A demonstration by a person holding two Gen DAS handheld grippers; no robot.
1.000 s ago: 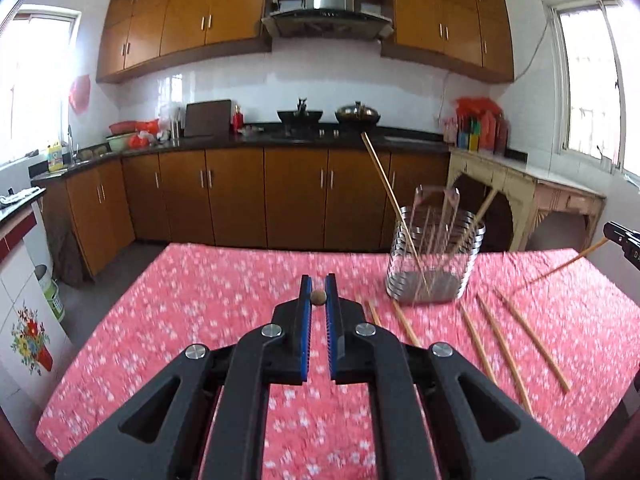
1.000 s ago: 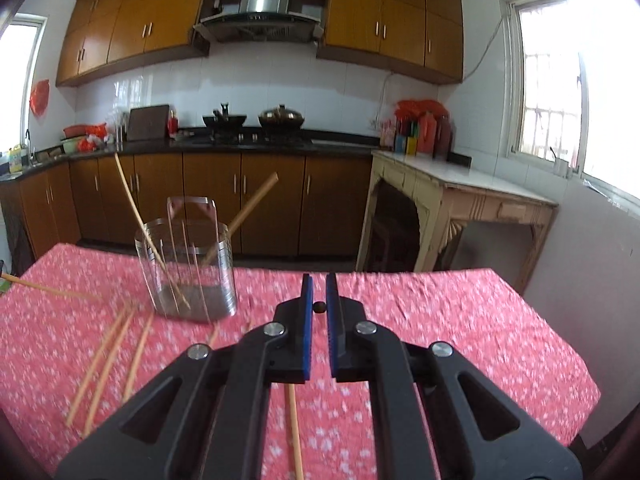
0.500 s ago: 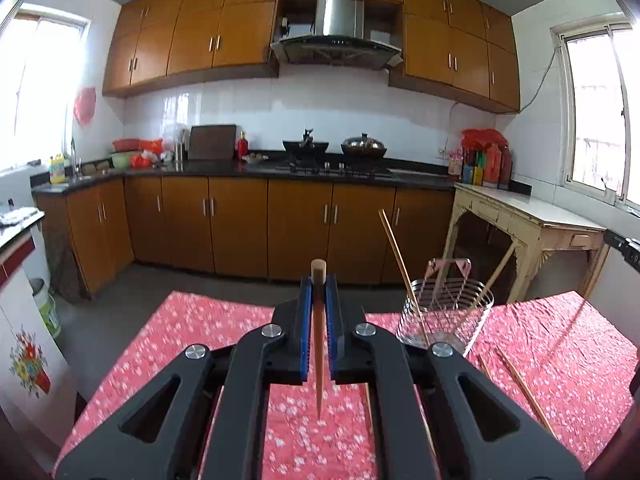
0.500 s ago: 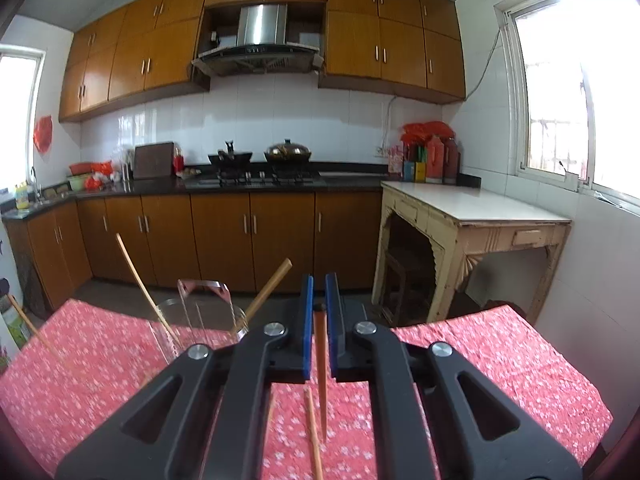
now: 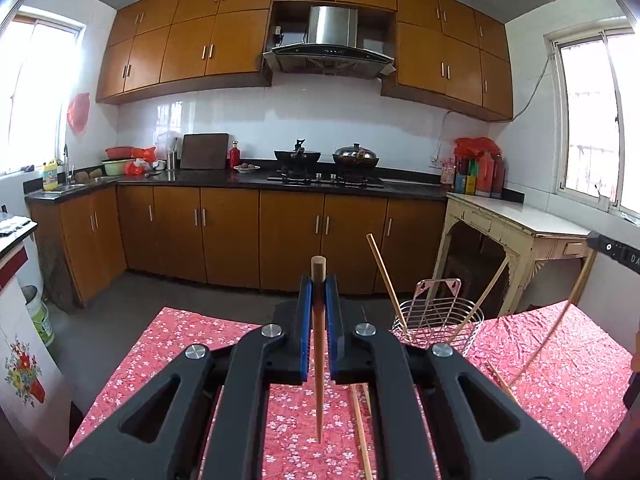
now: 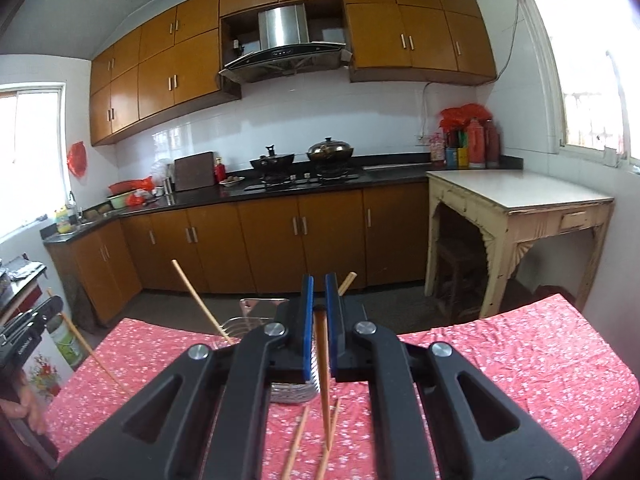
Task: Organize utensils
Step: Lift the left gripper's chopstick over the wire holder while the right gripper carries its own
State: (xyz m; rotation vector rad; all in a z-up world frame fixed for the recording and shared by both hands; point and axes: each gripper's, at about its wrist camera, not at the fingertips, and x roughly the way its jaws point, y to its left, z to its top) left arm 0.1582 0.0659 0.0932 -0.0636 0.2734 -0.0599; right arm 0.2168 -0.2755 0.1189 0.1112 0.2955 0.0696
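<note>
Left wrist view: the left gripper pinches a slim round wooden chopstick between its blue ribbed pads, long axis near vertical, blunt end up above the jaws and tapered tip down over the red floral tablecloth; a wire utensil basket sits to the right with two pale chopsticks leaning out, and loose ones lie flat on the cloth near it. Right wrist view: the right gripper pinches another wooden chopstick the same way, near upright, thin end down, directly in front of the basket on the cloth.
</note>
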